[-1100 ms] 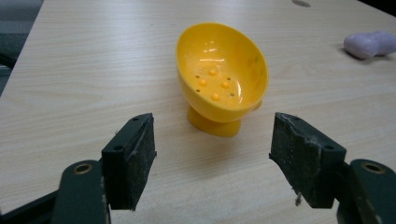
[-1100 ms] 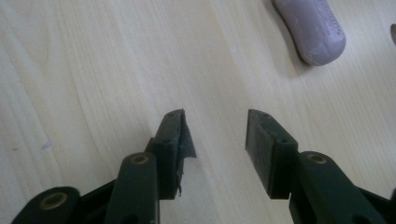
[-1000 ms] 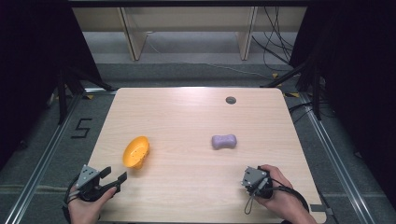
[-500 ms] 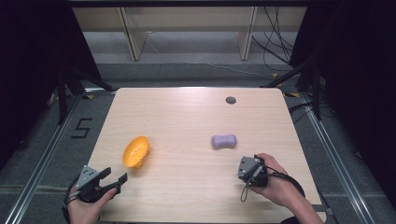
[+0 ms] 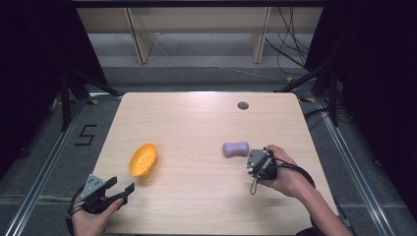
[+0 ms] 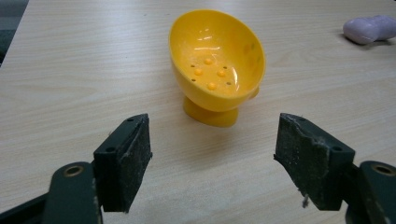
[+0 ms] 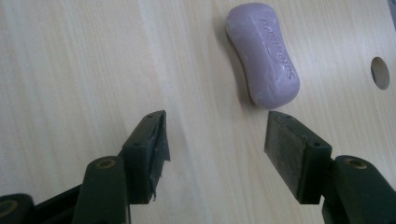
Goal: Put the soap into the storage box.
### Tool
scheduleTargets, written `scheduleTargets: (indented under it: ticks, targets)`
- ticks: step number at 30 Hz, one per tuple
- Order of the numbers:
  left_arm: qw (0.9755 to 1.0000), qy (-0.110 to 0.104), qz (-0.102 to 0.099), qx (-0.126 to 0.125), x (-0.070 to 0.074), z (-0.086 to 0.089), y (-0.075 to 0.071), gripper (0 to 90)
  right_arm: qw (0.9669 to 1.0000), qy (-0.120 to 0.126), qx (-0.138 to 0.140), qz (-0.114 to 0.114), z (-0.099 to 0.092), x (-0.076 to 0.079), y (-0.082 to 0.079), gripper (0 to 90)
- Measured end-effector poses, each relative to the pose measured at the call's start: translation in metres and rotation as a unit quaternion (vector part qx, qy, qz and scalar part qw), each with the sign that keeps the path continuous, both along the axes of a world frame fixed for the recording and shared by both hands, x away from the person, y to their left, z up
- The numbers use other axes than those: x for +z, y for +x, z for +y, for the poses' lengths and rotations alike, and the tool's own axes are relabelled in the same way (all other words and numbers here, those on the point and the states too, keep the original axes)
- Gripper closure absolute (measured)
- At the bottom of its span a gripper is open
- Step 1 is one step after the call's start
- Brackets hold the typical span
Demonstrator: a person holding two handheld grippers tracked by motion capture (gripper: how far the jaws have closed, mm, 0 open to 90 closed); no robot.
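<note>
Purple soap bar (image 7: 264, 56) flat, long axis across the table; both grippers' fingers wide, empty.

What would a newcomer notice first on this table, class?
The bright yellow perforated dish on the left half of the wooden table, tipped on its foot, stands out most. A lilac soap bar lies right of centre, with the right gripper just beside it, jaws open.

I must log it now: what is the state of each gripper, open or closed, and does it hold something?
Left gripper: open, holds nothing, yellow bowl ahead.
Right gripper: open, holds nothing, purple soap just beyond its fingers.
</note>
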State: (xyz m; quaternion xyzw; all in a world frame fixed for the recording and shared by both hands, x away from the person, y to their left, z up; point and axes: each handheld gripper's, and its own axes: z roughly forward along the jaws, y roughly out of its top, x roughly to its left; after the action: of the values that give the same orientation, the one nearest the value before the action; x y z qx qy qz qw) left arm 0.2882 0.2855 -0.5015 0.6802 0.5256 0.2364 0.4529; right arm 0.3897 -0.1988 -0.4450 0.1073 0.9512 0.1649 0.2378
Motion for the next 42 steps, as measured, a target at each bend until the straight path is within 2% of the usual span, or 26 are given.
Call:
scheduleTargets:
  ticks: [1, 7, 8, 9, 10, 12, 13, 14, 15, 16, 17, 18, 19, 21, 23, 25, 26, 29, 30, 33, 36, 37, 41, 42]
  targets:
    - [1.0000, 0.000, 0.000, 0.000, 0.000, 0.000, 0.000, 26.2, 1.0000, 0.001, -0.008, 0.002, 0.001, 0.000, 0.002, 39.6]
    - [1.0000, 0.001, 0.001, 0.000, 0.000, 0.000, 0.000, 26.1, 0.9999, -0.003, 0.002, 0.012, 0.008, 0.000, 0.015, 39.1]
    - [1.0000, 0.002, 0.000, 0.001, 0.000, 0.000, 0.000, 26.0, 0.9998, -0.007, 0.017, 0.012, 0.009, -0.001, 0.018, 39.0]
    - [1.0000, 0.003, 0.001, 0.001, 0.000, 0.000, 0.000, 26.0, 0.9998, -0.007, 0.006, 0.017, 0.010, -0.001, 0.019, 39.0]
    - [1.0000, 0.003, 0.001, 0.001, 0.000, 0.000, 0.000, 26.1, 0.9993, -0.013, 0.028, 0.021, 0.013, -0.002, 0.026, 39.0]
    - [1.0000, 0.003, 0.000, 0.001, 0.000, 0.000, 0.000, 26.0, 0.9991, -0.015, 0.032, 0.023, 0.014, -0.003, 0.029, 38.9]
    - [1.0000, 0.003, 0.000, 0.001, 0.000, 0.000, 0.000, 26.0, 0.9992, -0.016, 0.019, 0.031, 0.015, -0.003, 0.030, 38.6]
    - [1.0000, 0.002, 0.000, 0.001, 0.000, 0.000, 0.000, 26.0, 0.9987, -0.014, 0.027, 0.039, 0.016, -0.004, 0.034, 38.4]
    - [1.0000, 0.002, 0.000, 0.000, -0.001, 0.000, 0.001, 26.0, 0.9985, -0.022, 0.036, 0.035, 0.017, -0.003, 0.039, 38.3]
    - [1.0000, 0.001, 0.000, -0.001, -0.001, 0.001, 0.001, 26.0, 0.9987, -0.024, 0.026, 0.037, 0.018, -0.003, 0.042, 38.2]
    - [1.0000, 0.000, 0.001, 0.000, -0.001, 0.001, 0.001, 26.0, 0.9979, -0.031, 0.047, 0.033, 0.019, -0.003, 0.049, 38.1]
    - [1.0000, 0.000, 0.001, 0.002, -0.001, 0.001, 0.001, 26.0, 0.9982, -0.028, 0.029, 0.044, 0.021, -0.003, 0.054, 38.1]
    - [1.0000, 0.002, 0.003, 0.004, 0.000, 0.000, 0.000, 26.0, 0.9982, -0.028, 0.029, 0.044, 0.021, -0.003, 0.054, 38.1]
    - [1.0000, 0.002, 0.005, 0.004, 0.000, 0.000, 0.000, 26.0, 0.9978, -0.035, 0.028, 0.049, 0.024, -0.002, 0.067, 38.0]
    - [1.0000, 0.002, 0.005, 0.004, 0.000, 0.000, 0.000, 26.0, 0.9962, -0.046, 0.047, 0.057, 0.027, 0.000, 0.076, 38.2]
    - [1.0000, 0.001, 0.005, 0.004, 0.000, 0.001, 0.000, 26.0, 0.9956, -0.057, 0.022, 0.072, 0.029, 0.003, 0.079, 38.2]
    - [1.0000, 0.000, 0.006, 0.005, 0.000, 0.001, 0.000, 26.0, 0.9953, -0.057, 0.033, 0.071, 0.031, 0.003, 0.084, 38.3]
    - [1.0000, -0.004, 0.003, 0.005, -0.001, 0.001, 0.001, 26.0, 0.9945, -0.063, 0.025, 0.080, 0.034, 0.004, 0.089, 38.3]
    - [1.0000, -0.003, 0.003, 0.005, -0.001, 0.001, 0.001, 26.0, 0.9936, -0.067, 0.035, 0.084, 0.035, 0.004, 0.093, 38.2]
    - [1.0000, -0.002, 0.004, 0.005, -0.001, 0.002, 0.001, 26.0, 0.9911, -0.084, 0.036, 0.096, 0.040, 0.002, 0.102, 39.1]
    - [1.0000, -0.003, 0.004, 0.006, -0.001, 0.002, 0.001, 26.0, 0.9898, -0.090, 0.039, 0.103, 0.043, -0.001, 0.106, 39.2]
    - [1.0000, -0.002, 0.004, 0.007, -0.001, 0.002, 0.001, 25.9, 0.9892, -0.092, 0.061, 0.096, 0.044, -0.002, 0.109, 39.4]
    - [0.9999, -0.006, 0.005, 0.010, -0.001, 0.003, 0.000, 25.4, 0.9878, -0.104, 0.054, 0.103, 0.049, -0.004, 0.111, 39.3]
    - [0.9999, -0.008, 0.003, 0.009, -0.001, 0.003, 0.001, 25.4, 0.9877, -0.102, 0.072, 0.094, 0.051, -0.005, 0.113, 39.3]
